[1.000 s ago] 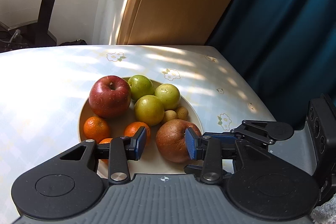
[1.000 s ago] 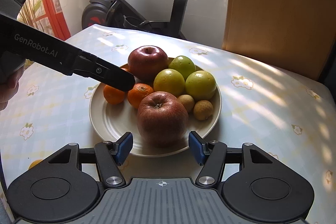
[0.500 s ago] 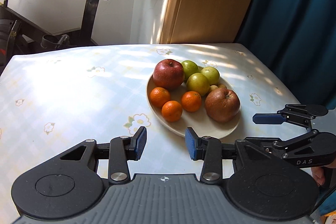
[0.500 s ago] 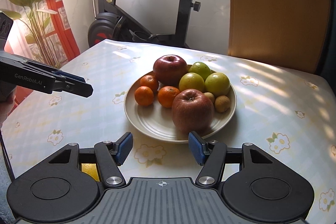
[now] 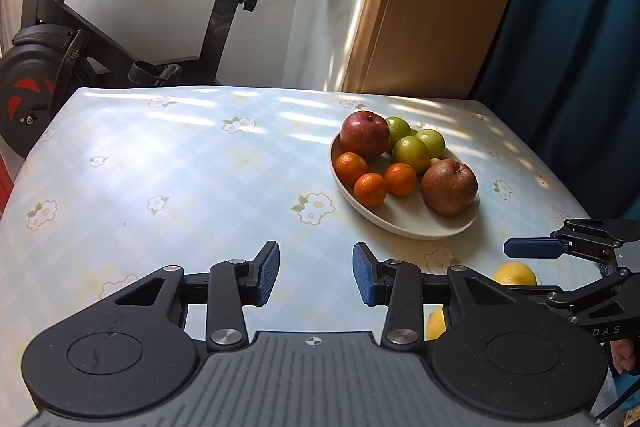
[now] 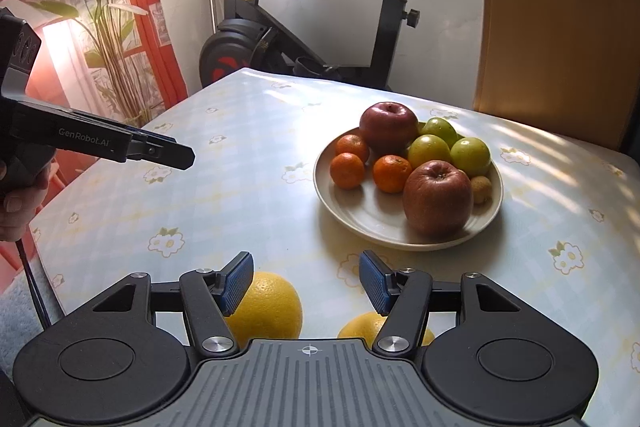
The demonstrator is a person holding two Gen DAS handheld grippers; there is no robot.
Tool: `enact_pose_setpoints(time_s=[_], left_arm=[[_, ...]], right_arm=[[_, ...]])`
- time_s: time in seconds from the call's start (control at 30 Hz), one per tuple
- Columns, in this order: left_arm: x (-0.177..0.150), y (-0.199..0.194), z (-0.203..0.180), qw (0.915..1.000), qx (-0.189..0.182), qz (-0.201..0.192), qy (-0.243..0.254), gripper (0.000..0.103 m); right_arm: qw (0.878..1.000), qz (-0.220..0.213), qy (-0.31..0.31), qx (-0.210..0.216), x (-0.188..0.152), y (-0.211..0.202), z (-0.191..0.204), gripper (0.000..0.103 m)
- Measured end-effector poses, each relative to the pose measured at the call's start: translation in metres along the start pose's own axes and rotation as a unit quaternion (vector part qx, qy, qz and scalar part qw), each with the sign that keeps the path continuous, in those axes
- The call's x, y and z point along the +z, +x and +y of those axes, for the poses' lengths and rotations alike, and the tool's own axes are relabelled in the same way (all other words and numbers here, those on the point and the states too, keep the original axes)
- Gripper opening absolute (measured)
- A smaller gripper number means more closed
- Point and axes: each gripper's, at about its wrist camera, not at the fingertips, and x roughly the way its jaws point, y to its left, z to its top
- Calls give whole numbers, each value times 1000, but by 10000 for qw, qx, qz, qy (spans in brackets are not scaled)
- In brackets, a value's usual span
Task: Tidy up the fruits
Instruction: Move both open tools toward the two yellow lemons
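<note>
Sunlit and covered in a pale blue checked cloth with white flowers, the desk (image 6: 224,211) stands before a black exercise bike (image 6: 304,39) and a white wall. Right tongs (image 6: 306,277) hover low over the near edge, blue pads parted and gripping nothing; directly beneath them, touching nothing, lie two round yellow citrus fruits (image 6: 266,307), one under the left pad, the other under the right pad. Left tongs (image 5: 316,273) are likewise released and bare, over bare cloth, with the yellow fruits off to their right behind the right finger. Farther out sits the cream ceramic plate (image 6: 360,215) holding two red apples, three small oranges, three green fruits and small brown ones. I judge the right hand nearer the loose yellow fruits; being round, they offer no long axis to align with
</note>
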Motion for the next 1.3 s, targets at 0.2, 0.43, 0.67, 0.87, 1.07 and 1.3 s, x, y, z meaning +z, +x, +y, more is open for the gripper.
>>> enact_pose_setpoints(time_s=[0.2, 0.43, 0.67, 0.87, 1.07, 1.3], left_arm=[[-11, 2, 0, 9999, -124, 37, -97, 42], [-18, 3, -3, 9996, -249, 88, -27, 42], [-21, 5, -8, 9988, -457, 150, -2, 42], [-21, 9, -13, 9983, -557, 196, 15, 42], [-23, 17, -16, 9964, -780, 314, -132, 42], [-26, 32, -26, 9922, -1121, 505, -200, 42]], right_arm=[[9998, 190, -54, 92, -13, -2, 17, 55], [9988, 439, -79, 180, -22, 2, 26, 55], [9975, 665, 17, 242, -26, 9, 23, 55], [9961, 819, 70, 330, -30, 15, 24, 54], [9958, 841, 196, 292, -32, 18, 21, 51], [9953, 917, 234, 210, -38, 20, 18, 39]])
